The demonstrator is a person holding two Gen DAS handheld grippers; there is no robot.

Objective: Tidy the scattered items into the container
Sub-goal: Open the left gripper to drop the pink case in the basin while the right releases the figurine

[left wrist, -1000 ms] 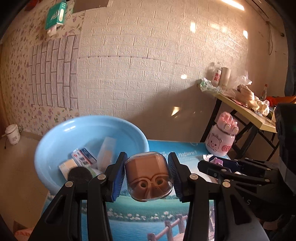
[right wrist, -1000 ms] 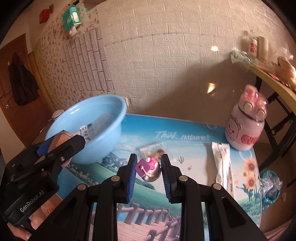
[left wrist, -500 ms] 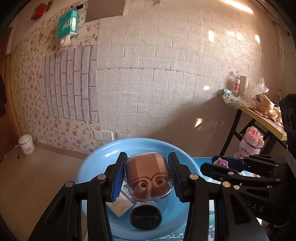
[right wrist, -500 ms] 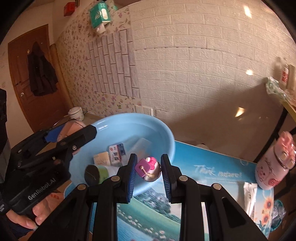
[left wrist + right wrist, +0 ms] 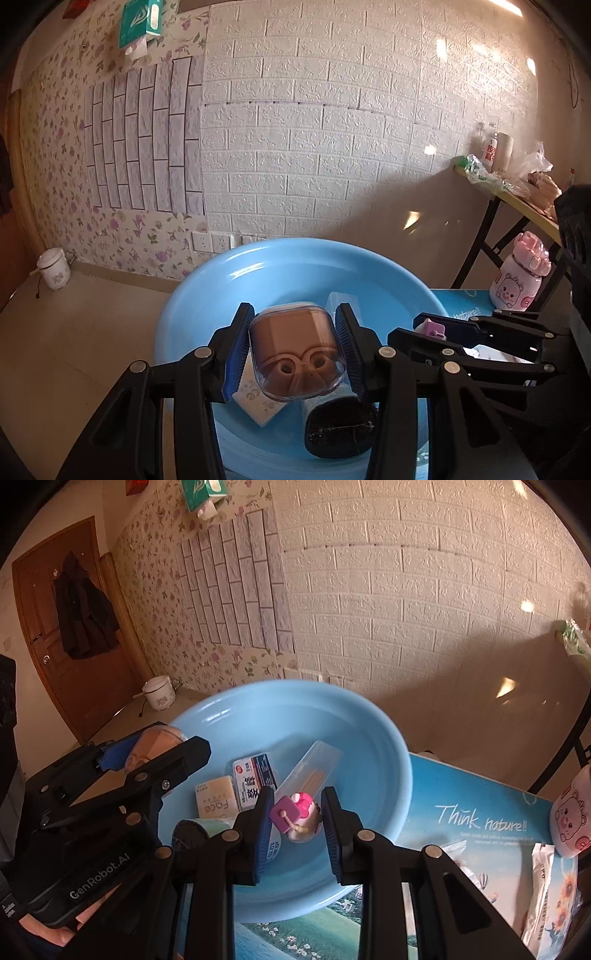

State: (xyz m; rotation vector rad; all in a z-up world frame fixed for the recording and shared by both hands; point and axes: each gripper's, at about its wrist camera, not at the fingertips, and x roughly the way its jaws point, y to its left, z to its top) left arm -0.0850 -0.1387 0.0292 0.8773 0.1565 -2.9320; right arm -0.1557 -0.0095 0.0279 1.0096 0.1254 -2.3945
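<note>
A light blue basin stands at the left end of the table. My left gripper is shut on a brown earbud case in a clear shell and hangs over the basin's near side. My right gripper is shut on a small pink and purple toy figure, also above the basin. Inside lie a white sachet, a printed card packet, a clear toothpick tube and a dark roll.
A pink bear bottle stands at the table's right end. A white wrapped packet lies on the printed table mat. A folding side table with bags stands by the brick wall; a white pot sits on the floor.
Both grippers have moved left with their loads, from over the mat to above the basin. The basin now fills the middle of both views. Neither grip has changed.
</note>
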